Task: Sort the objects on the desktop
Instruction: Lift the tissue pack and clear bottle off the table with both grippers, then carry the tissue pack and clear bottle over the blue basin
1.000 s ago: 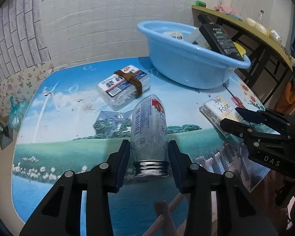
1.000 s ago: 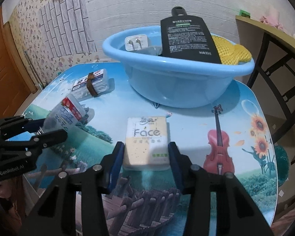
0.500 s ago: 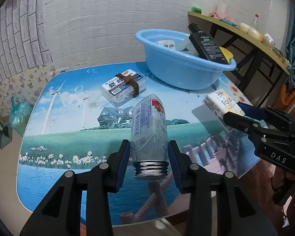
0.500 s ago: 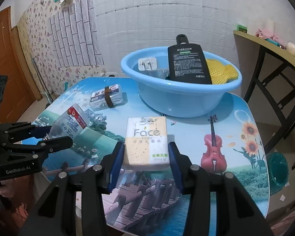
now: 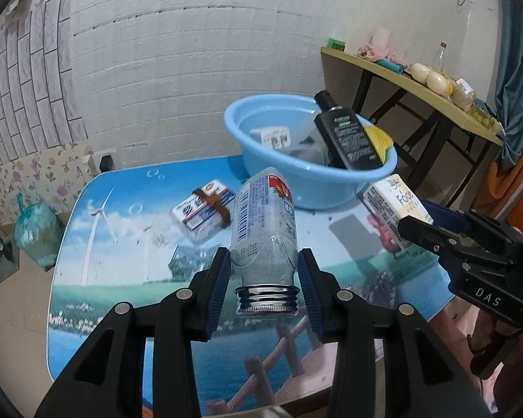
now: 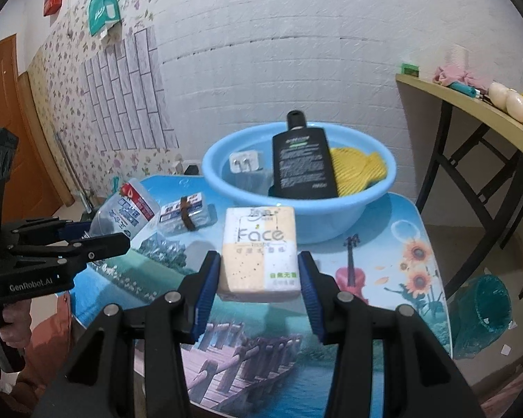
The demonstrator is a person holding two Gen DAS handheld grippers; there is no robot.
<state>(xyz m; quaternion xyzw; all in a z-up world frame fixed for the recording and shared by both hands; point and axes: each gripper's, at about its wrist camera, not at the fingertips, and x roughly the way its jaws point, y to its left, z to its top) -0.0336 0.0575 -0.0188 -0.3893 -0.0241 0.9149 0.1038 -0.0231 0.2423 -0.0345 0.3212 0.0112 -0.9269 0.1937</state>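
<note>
- The left gripper (image 5: 264, 280) has its fingers clamped on a clear plastic bottle with a printed label and a bare threaded neck (image 5: 264, 230); the hold is at the shoulder just above the neck, base pointing away, the bottle clear of the desk with the printed landscape top (image 5: 122, 278)
- The bottle looks empty, so light and thin-walled; I judge it will dent under a hard squeeze and may slip on its smooth sides; the stiffer shoulder is the sound place to hold it
- The right gripper (image 6: 259, 280) has its fingers closed on a soft cream and white tissue pack marked "Face" (image 6: 259, 249), gripped across its near end, also lifted off the desk
- The pack is light and yielding; it will compress rather than slide, so a side grip across the width suits it
- The round light-blue plastic basin (image 6: 348, 216) stands at the far side of the desk, already holding a black flat bottle (image 6: 301, 160), a yellow cloth (image 6: 359, 170) and a white plug (image 6: 245, 162)
- A clear box bound with a brown strap (image 5: 204, 214) lies on the desk, untouched
</note>
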